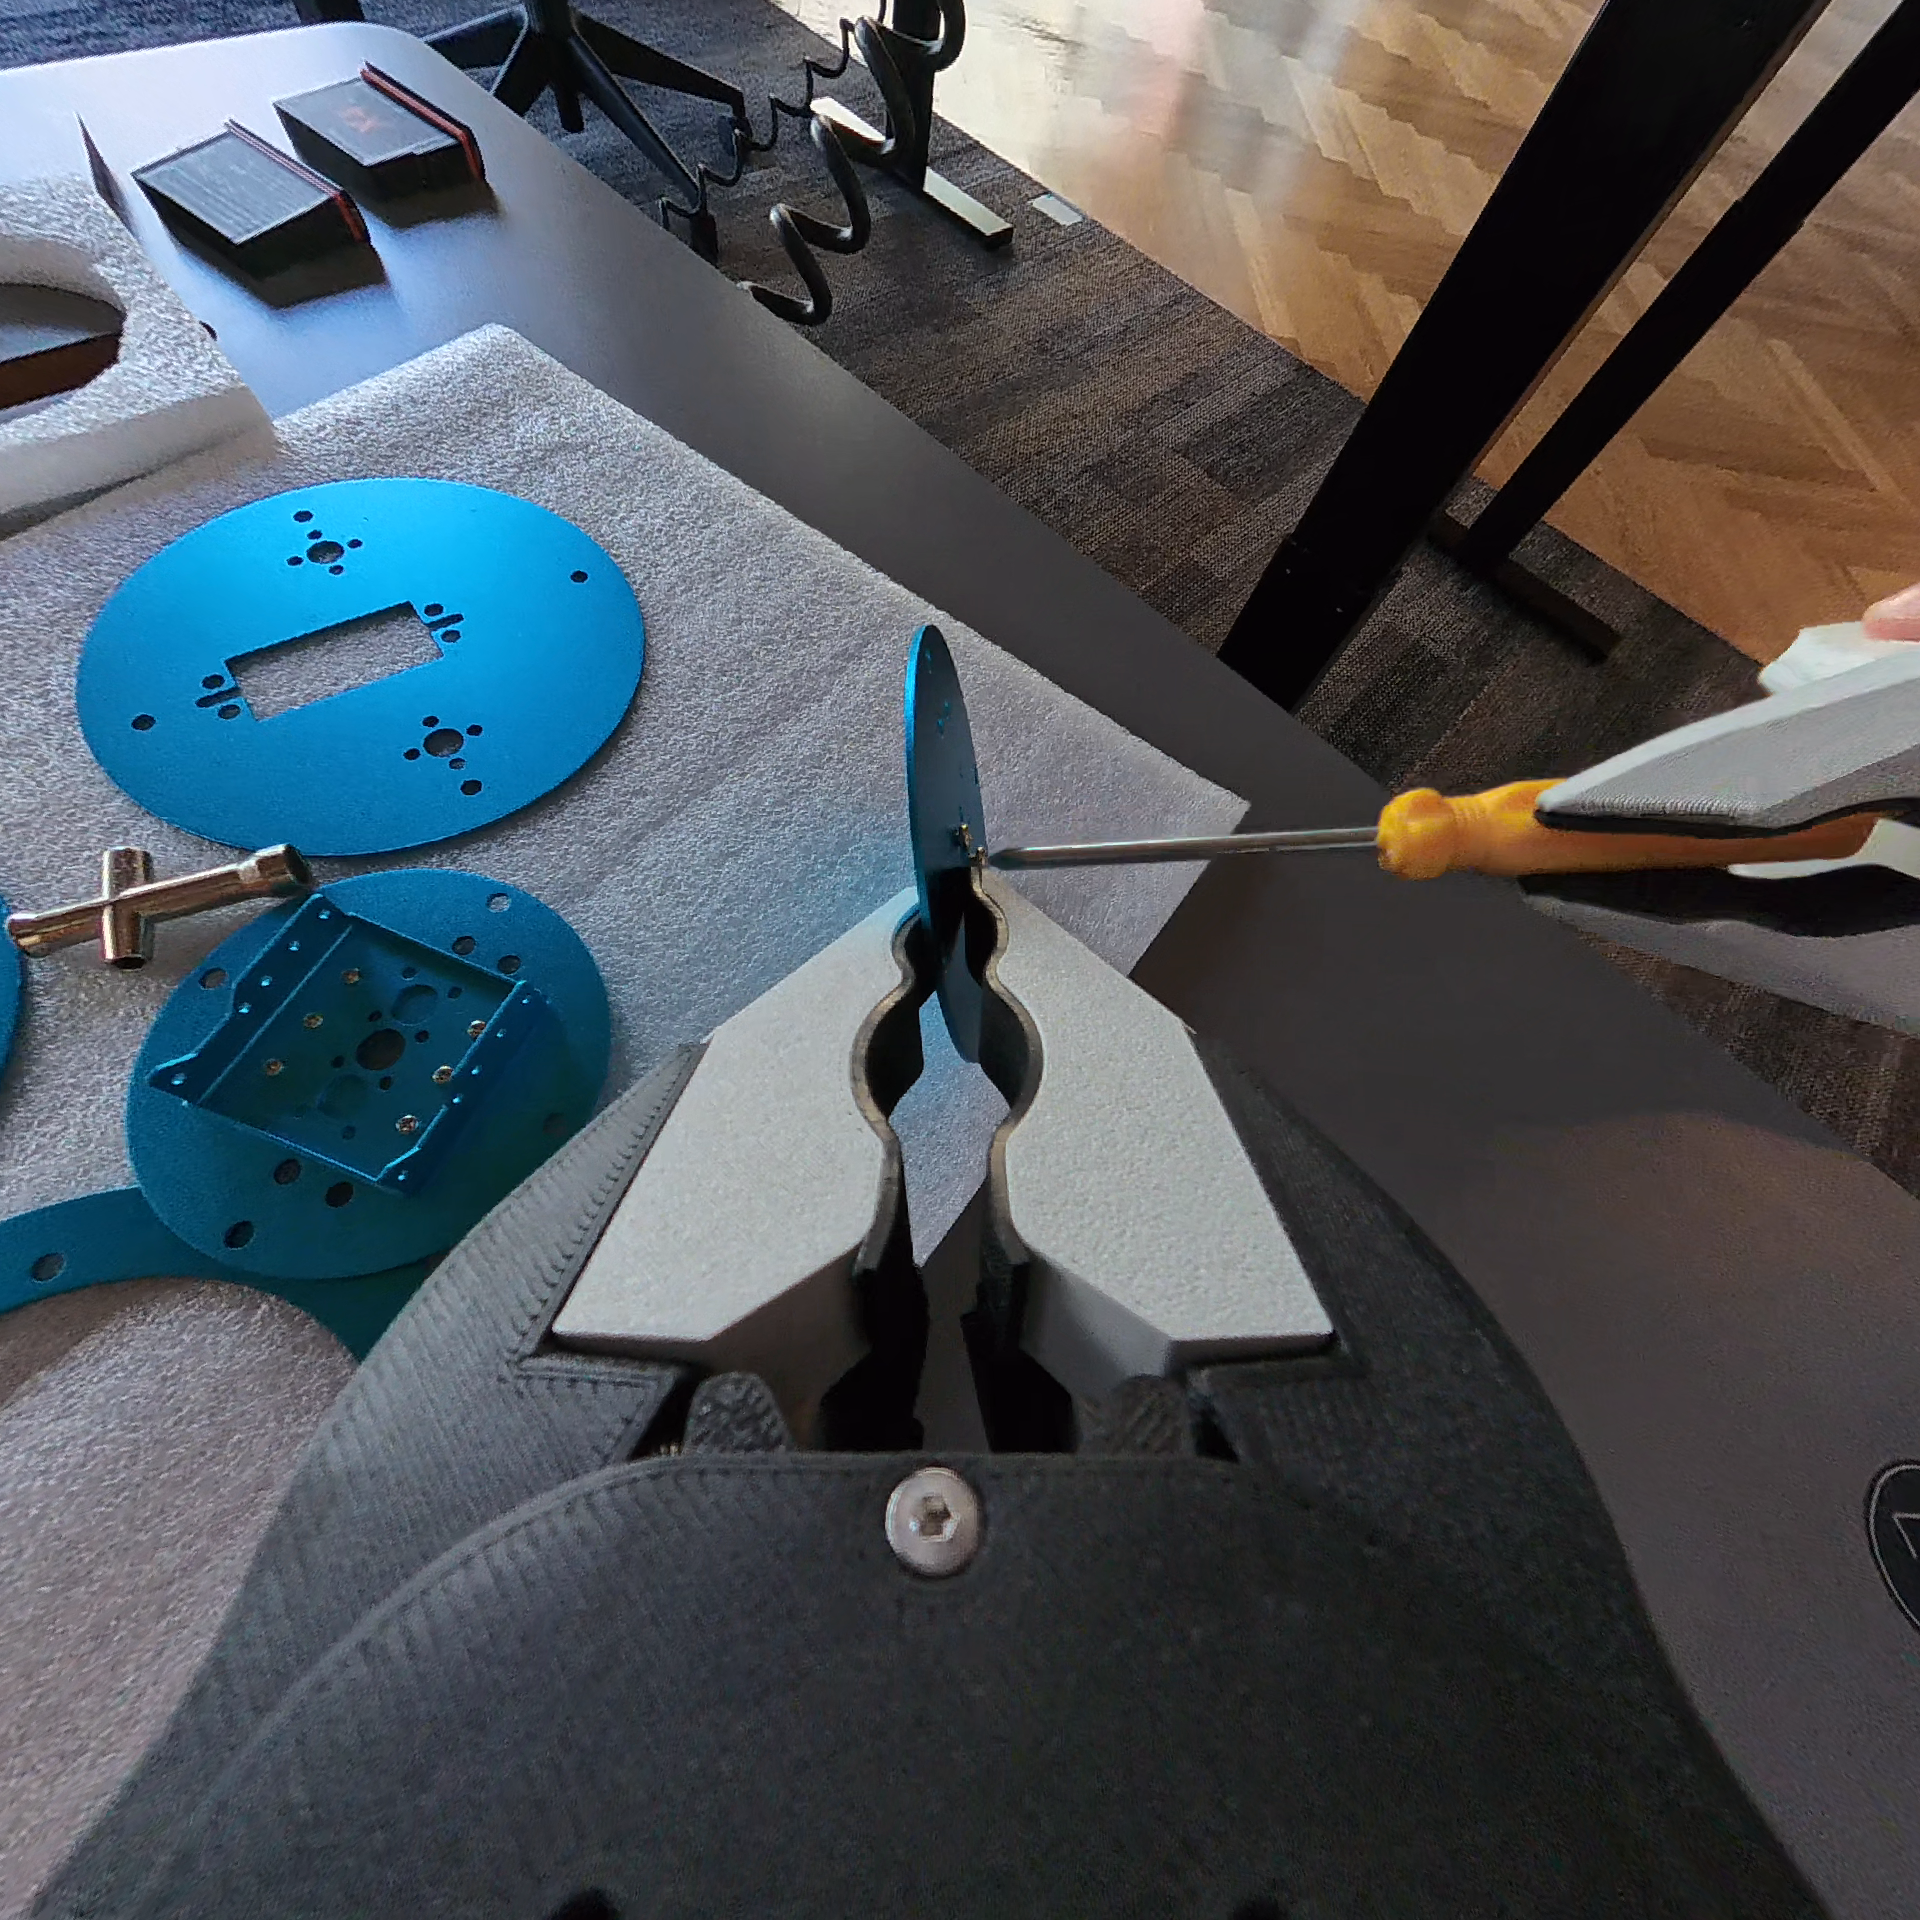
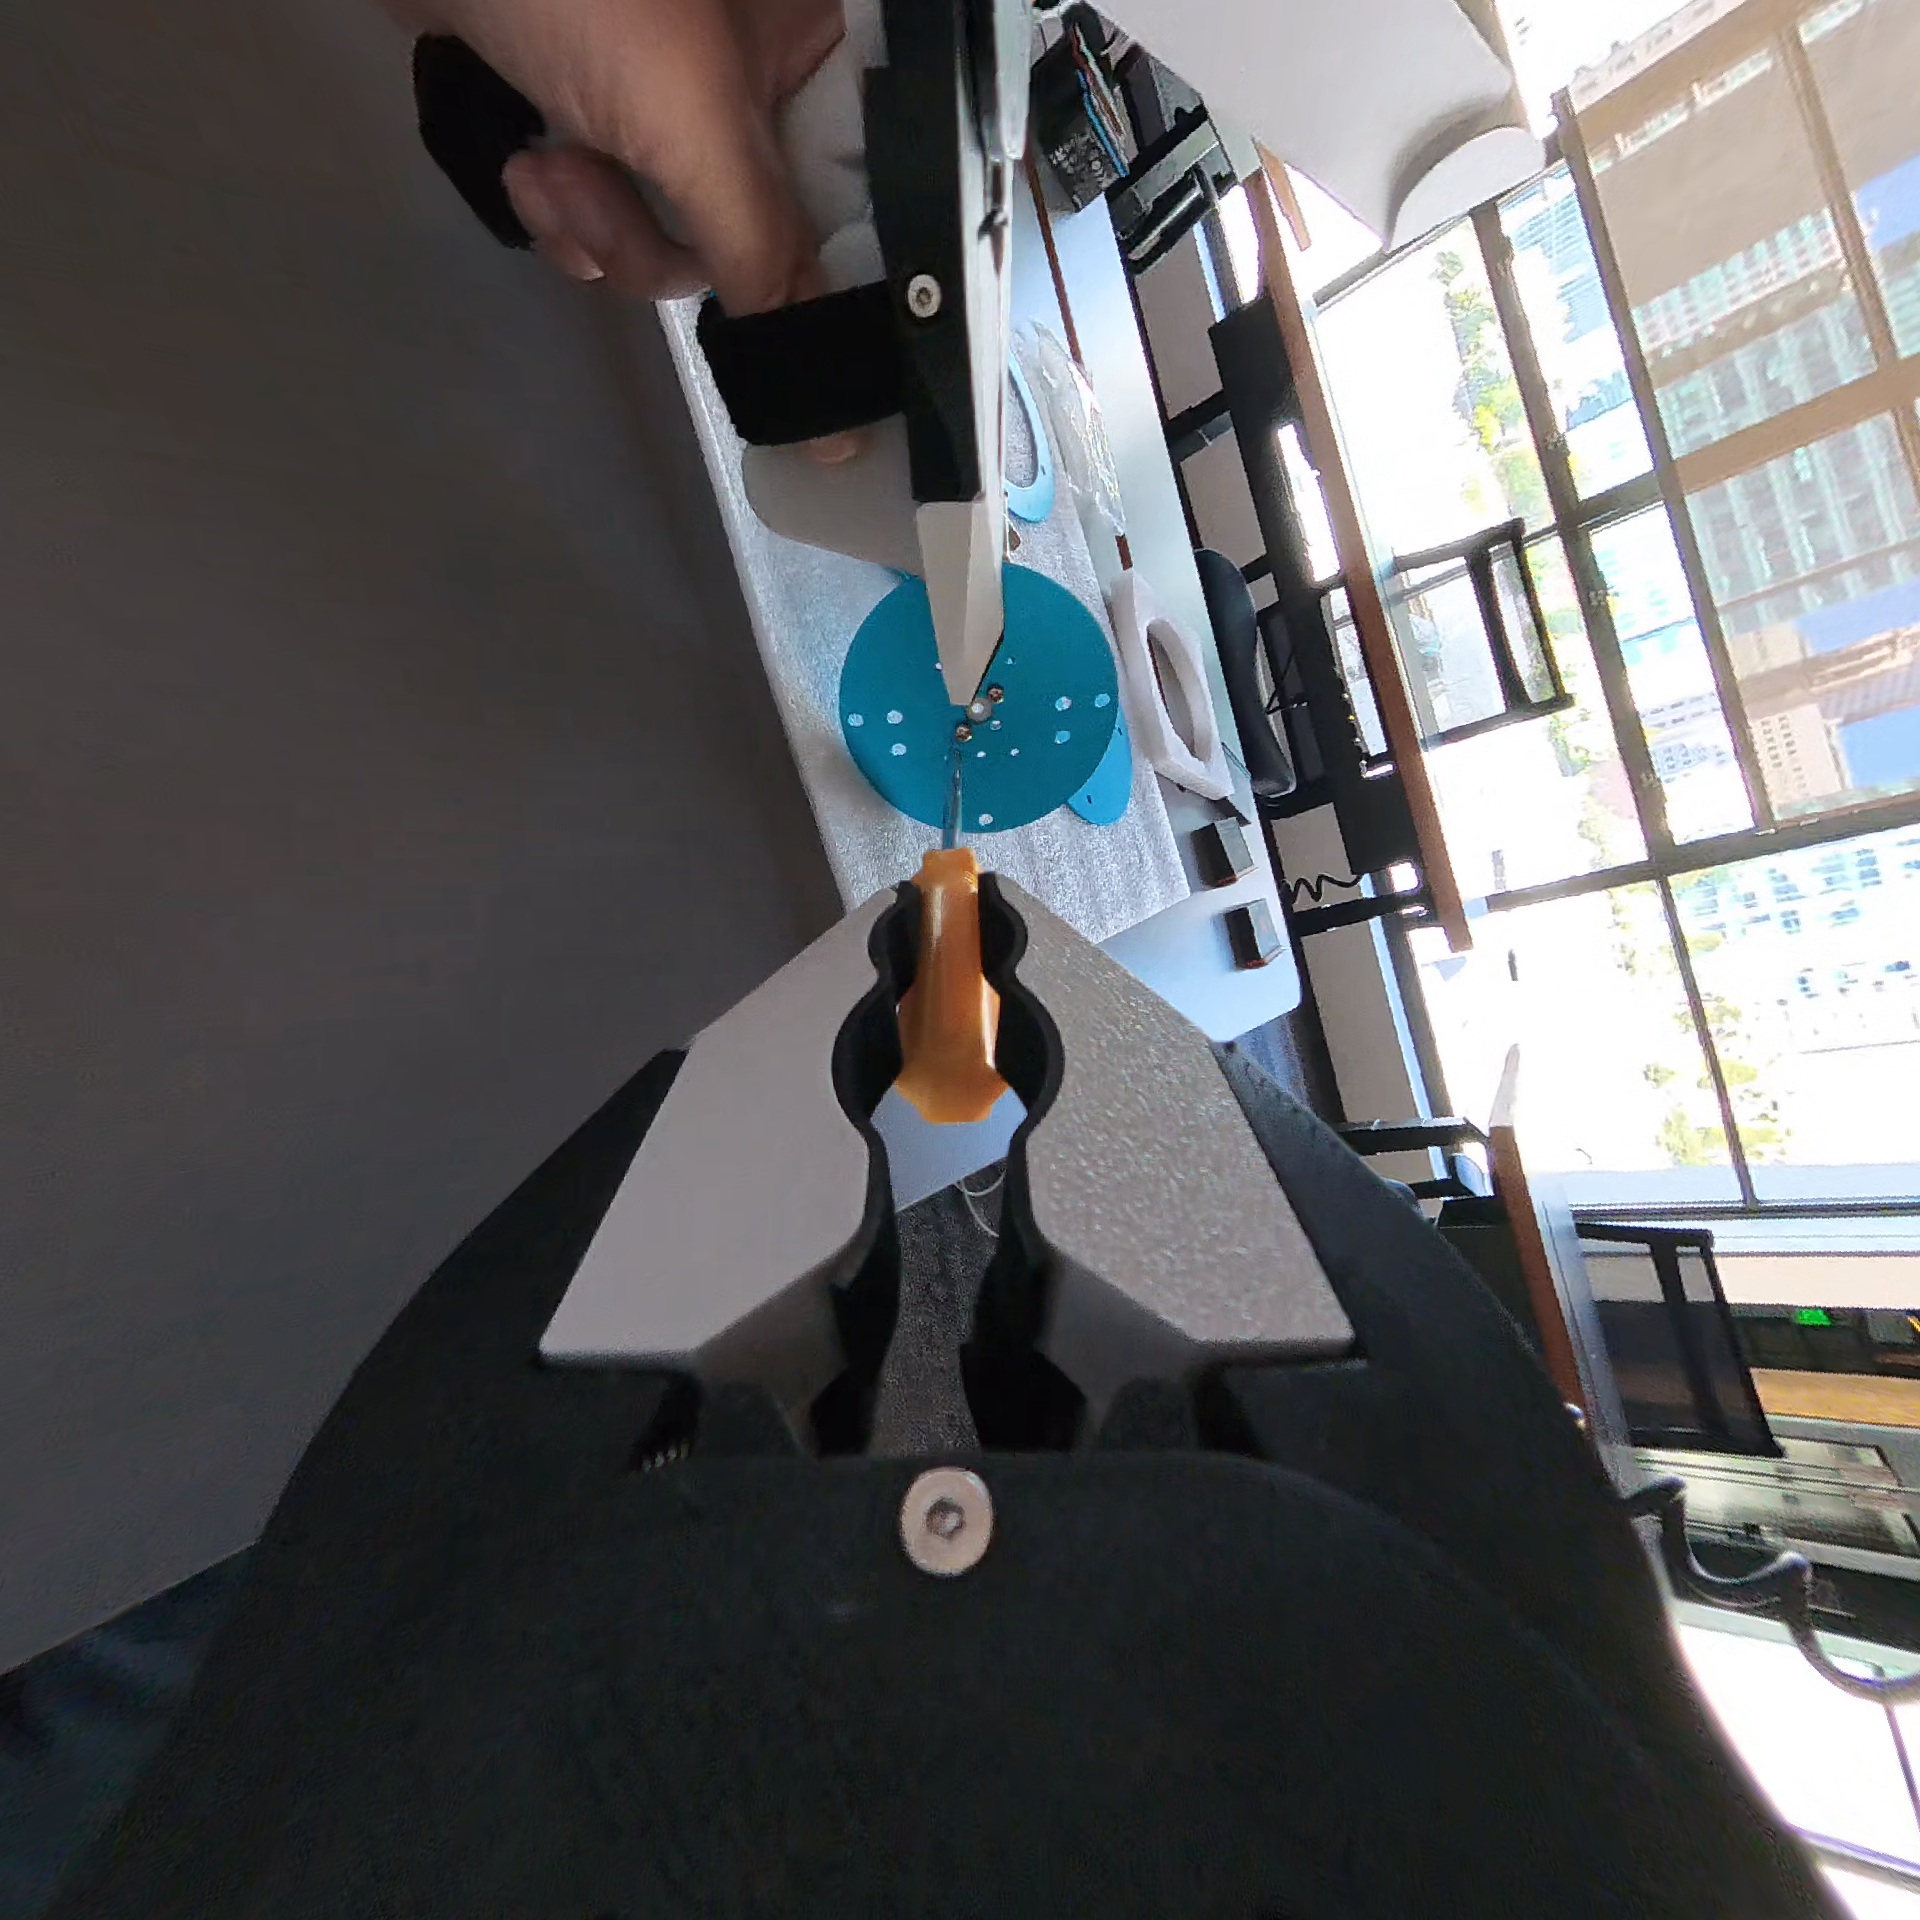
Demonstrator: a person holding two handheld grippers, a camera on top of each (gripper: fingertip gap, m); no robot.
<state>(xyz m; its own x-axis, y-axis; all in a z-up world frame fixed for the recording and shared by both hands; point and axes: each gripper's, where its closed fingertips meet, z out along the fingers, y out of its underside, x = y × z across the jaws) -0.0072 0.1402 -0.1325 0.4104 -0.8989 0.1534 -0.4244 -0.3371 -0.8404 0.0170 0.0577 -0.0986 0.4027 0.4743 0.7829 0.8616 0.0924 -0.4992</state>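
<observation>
Your left gripper (image 1: 951, 914) is pinched on the lower edge of a small blue disc (image 1: 943, 769), holding it upright and edge-on above the corner of the grey foam mat (image 1: 727, 644). Your right gripper (image 2: 948, 914) is clamped around the orange handle of a screwdriver (image 2: 940, 997), whose thin shaft reaches across to the disc, the tip meeting a small screw near its centre. In the right wrist view the left gripper's pale fingers (image 2: 966, 613) cover part of the disc's face, so only a few of its holes and screw heads show, and the shaft itself is thin and hard to follow against the blue. To the left on the mat lie a large blue plate with a rectangular cutout (image 1: 358, 665), a blue round plate carrying a square bracket (image 1: 364, 1070), and a metal cross wrench (image 1: 156, 904) between them. A blue ring piece (image 1: 94, 1257) is cut off at the left edge and partly hidden under the gripper body. Farther back, two small black boxes (image 1: 312, 177) sit on the dark table (image 1: 1455, 1091), beside a white foam block (image 1: 104, 312) that runs out of view. A hand (image 2: 665, 156) grips the left tool's handle, cropped at the top.
</observation>
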